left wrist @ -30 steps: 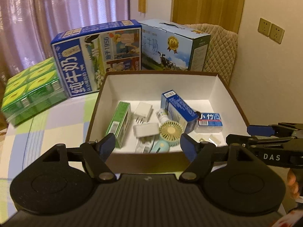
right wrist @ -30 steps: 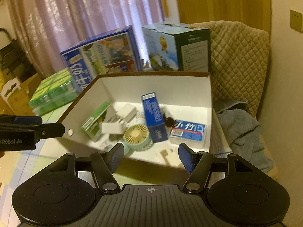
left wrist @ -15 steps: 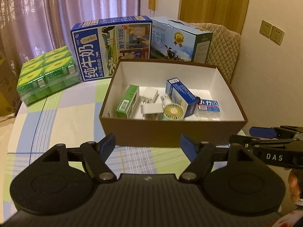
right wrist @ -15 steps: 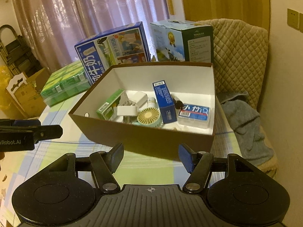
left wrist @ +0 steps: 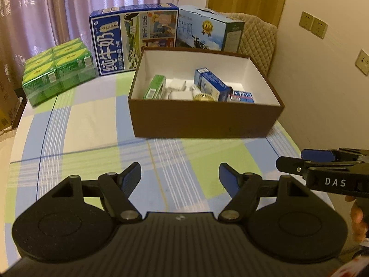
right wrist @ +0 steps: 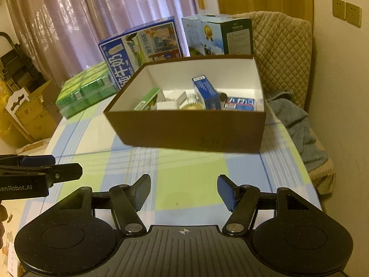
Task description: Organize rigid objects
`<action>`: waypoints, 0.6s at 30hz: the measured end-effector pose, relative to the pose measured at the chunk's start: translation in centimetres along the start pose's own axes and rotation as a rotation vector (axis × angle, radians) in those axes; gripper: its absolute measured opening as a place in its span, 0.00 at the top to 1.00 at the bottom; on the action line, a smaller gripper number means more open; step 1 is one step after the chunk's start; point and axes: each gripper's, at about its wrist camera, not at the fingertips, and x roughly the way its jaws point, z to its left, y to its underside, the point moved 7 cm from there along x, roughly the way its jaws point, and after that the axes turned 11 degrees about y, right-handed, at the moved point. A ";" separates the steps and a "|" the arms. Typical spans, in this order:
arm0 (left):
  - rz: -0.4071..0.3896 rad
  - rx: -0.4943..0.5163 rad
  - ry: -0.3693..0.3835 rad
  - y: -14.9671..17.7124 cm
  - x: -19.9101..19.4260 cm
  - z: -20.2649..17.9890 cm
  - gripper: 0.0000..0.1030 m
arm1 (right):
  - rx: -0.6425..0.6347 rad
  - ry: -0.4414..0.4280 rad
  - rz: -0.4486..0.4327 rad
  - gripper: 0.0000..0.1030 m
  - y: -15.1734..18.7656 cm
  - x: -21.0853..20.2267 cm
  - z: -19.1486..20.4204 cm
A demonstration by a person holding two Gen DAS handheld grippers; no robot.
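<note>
A brown box (left wrist: 203,120) (right wrist: 189,127) with a white inside stands on the checked tablecloth. In it lie a green carton (left wrist: 155,87) (right wrist: 147,99), a blue carton (left wrist: 211,84) (right wrist: 205,91), white chargers (left wrist: 177,90), a small fan (left wrist: 204,97) (right wrist: 192,105) and a blue-and-white pack (left wrist: 242,97) (right wrist: 239,103). My left gripper (left wrist: 180,176) hangs open over the cloth, well in front of the box, with nothing between its fingers. My right gripper (right wrist: 183,190) is likewise open and empty, also short of the box.
Behind the box stand two milk cases (left wrist: 133,37) (left wrist: 207,31) and a green shrink-wrapped pack (left wrist: 57,71). A quilted chair (right wrist: 281,53) with a blue-grey towel (right wrist: 297,129) sits at the right. Cardboard boxes (right wrist: 30,115) lie beyond the table's left edge.
Both grippers have drawn back from the box, which now looks smaller and farther. More tablecloth shows in front of it. The jaws stay open and empty.
</note>
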 end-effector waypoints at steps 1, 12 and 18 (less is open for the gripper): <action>0.003 0.002 0.003 0.5 -0.3 0.0 0.31 | 0.001 0.003 0.003 0.41 0.5 -0.4 0.3; 0.019 0.003 0.036 5.2 -4.0 0.6 0.31 | -0.001 0.003 0.023 0.41 5.1 -3.6 3.4; 0.031 -0.008 0.038 7.4 -5.4 1.3 0.31 | -0.009 -0.003 0.023 0.41 6.8 -4.7 4.9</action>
